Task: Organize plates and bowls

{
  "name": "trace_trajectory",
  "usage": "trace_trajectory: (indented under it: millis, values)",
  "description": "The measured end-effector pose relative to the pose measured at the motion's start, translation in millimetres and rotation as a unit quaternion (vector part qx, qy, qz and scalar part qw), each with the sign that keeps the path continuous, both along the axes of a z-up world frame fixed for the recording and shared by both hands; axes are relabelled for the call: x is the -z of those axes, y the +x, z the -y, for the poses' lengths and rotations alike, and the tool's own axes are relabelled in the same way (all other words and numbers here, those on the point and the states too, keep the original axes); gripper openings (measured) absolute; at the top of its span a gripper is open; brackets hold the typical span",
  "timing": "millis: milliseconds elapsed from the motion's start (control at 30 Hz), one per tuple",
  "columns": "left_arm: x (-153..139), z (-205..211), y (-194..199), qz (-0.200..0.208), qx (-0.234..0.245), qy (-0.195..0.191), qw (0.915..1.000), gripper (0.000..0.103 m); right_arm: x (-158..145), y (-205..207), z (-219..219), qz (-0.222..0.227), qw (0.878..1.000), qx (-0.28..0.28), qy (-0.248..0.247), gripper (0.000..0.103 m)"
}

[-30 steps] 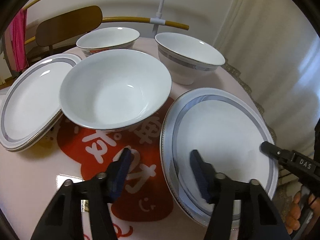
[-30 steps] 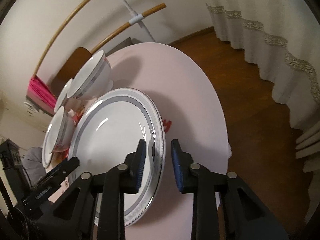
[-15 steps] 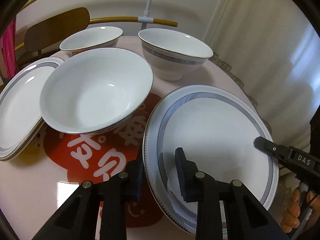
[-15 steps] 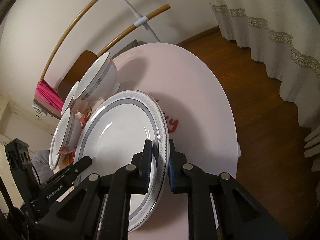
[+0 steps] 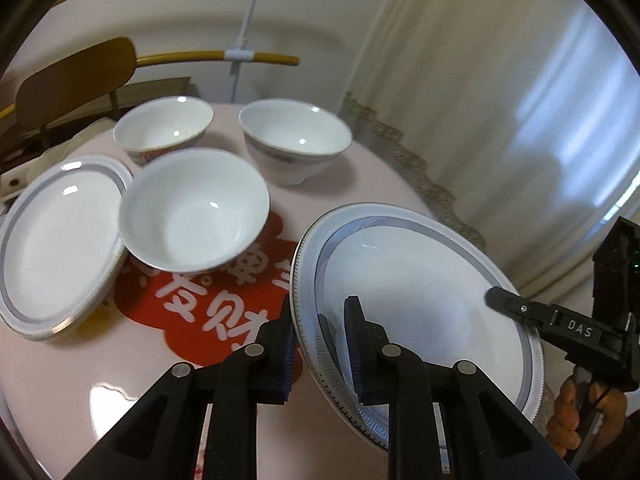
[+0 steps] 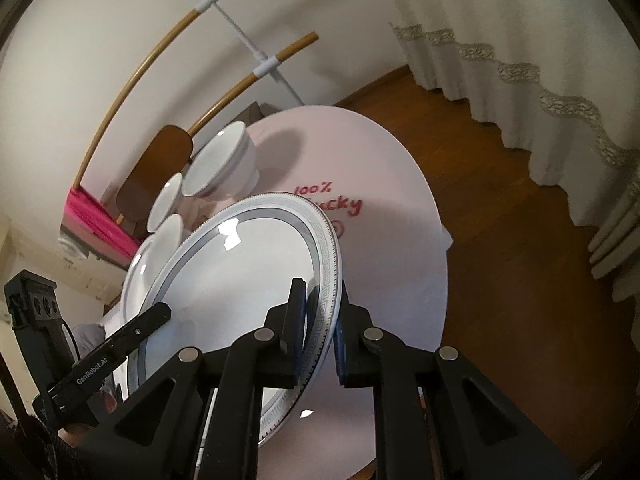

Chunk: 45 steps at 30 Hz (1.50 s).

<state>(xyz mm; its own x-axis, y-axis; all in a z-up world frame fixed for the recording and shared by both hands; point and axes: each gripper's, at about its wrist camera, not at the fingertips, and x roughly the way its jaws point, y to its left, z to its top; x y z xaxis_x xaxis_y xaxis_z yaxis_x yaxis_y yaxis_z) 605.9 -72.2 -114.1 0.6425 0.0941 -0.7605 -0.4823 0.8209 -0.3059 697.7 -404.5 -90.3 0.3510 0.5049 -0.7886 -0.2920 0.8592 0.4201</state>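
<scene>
While both tools grip it, the large plate (image 5: 424, 288) is tilted above the round desk (image 5: 52, 364), with its near rim between the fingers of each tool. It is a glossy white ceramic plate with a grey band inside and a fine key pattern on the outer rim. The left tool (image 5: 320, 344) is clenched on the plate's rim: one blue ribbed pad lies under the edge and the other presses on the upper face. The right tool (image 6: 320, 320) is also clenched on the same plate (image 6: 240, 280), at the opposite rim, with one black finger on the white face and the other behind the edge. In the left wrist view the tip of the right tool touches the far right side of the plate.

On the desk, which has a smooth pink cover with a red flower shape (image 5: 208, 300) and white characters, stands a wide white bowl (image 5: 196, 208). Its left side is touching or overlapping the rim of a stack of plates (image 5: 56, 240) with the same grey band. Behind it are two more bowls: a small bowl (image 5: 164, 128) with a reddish pattern on its side, and a deep bowl (image 5: 296, 140) with a grey band on a low foot. A wooden chair back (image 5: 76, 76) stands behind the desk, and a pale curtain (image 5: 500, 80) with a lace hem hangs on the right.
</scene>
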Motion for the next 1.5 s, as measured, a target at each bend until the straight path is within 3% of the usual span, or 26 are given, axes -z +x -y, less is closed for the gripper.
trace_trajectory:
  millis: [133,333,533,800,900,1500]
  values:
    - [-25,-22,-36,0.021,0.021,0.008,0.9995,0.018,-24,-35,-23,0.015,1.0,0.022,0.0,0.012]
    - [-48,-95,-99,0.037,0.059,0.025,0.9973,0.018,-36,-89,-91,0.026,0.998,0.052,0.013,0.013]
    - [-57,-174,-159,0.025,0.065,0.046,0.9965,0.018,-22,-133,-170,0.011,0.997,0.072,0.028,0.014]
    - [-56,-227,-215,-0.001,0.036,0.048,0.9982,0.018,5,-146,-246,-0.015,0.998,0.056,0.024,0.014]
    - [-50,-235,-220,-0.01,0.032,0.05,0.9982,0.018,16,-143,-261,-0.018,0.998,0.051,0.017,0.014]
    - [-6,-267,-150,-0.044,0.019,0.035,0.9983,0.018,51,-120,-294,-0.047,0.996,0.071,-0.026,0.015]
